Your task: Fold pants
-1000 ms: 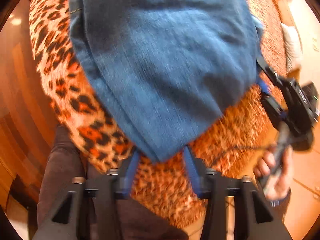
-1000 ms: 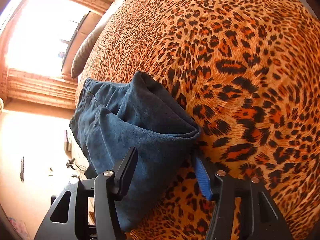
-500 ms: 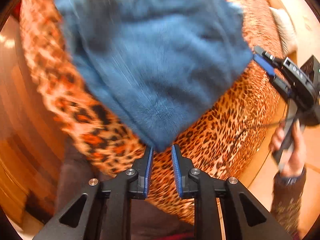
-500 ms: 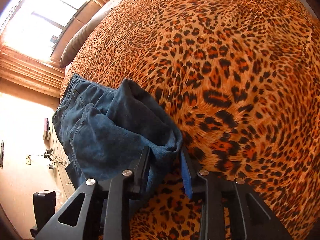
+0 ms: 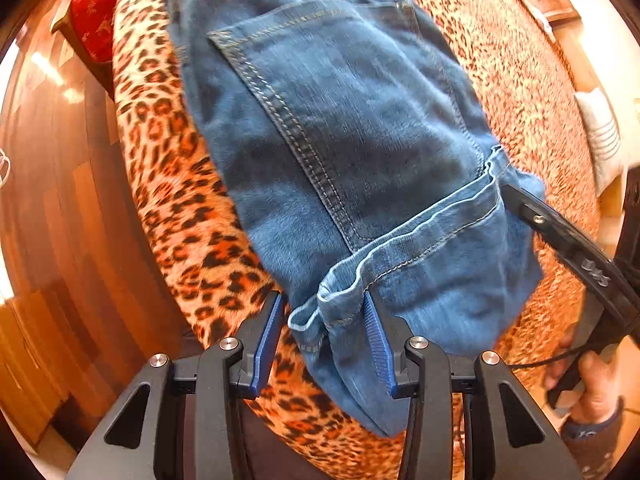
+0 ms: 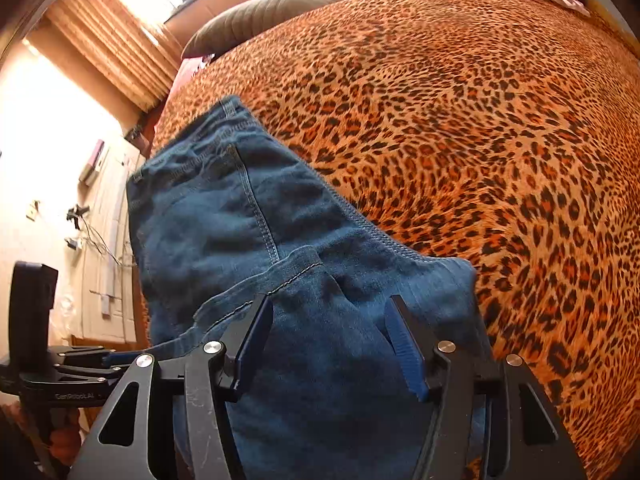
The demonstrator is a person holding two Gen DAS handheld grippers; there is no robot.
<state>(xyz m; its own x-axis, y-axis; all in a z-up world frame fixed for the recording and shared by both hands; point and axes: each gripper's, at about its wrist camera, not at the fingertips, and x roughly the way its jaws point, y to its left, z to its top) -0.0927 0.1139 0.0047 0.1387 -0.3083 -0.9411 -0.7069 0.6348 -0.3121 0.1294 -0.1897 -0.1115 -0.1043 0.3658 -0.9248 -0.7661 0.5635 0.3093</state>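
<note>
1. On the big bed with the orange leopard-spot blanket point(image 6: 460, 128) lie the blue denim jeans point(image 5: 360, 128), folded over into a thick pile near the bed's edge.
2. Their back pocket faces up, and the leg hems with pale stitching point(image 5: 420, 236) lie across the top of the pile.
3. Close to the camera, the left black claw with blue pads point(image 5: 324, 336) is spread wide. A bunched corner of the hems sits between its two fingers, but the fingers are not squeezing it.
4. Over on the other side, the right black claw with blue pads point(image 6: 330, 340) is spread wide too. The folded end of the jeans fills the space between its fingers, and they do not press on it.
5. From the left claw's camera, the right claw reaches the far side of the jeans.
6. A dark grey pillow point(image 6: 260, 12) lies at the head of the bed, under a bright window.
7. Brown wooden floorboards point(image 5: 52, 200) show beside the bed.
</note>
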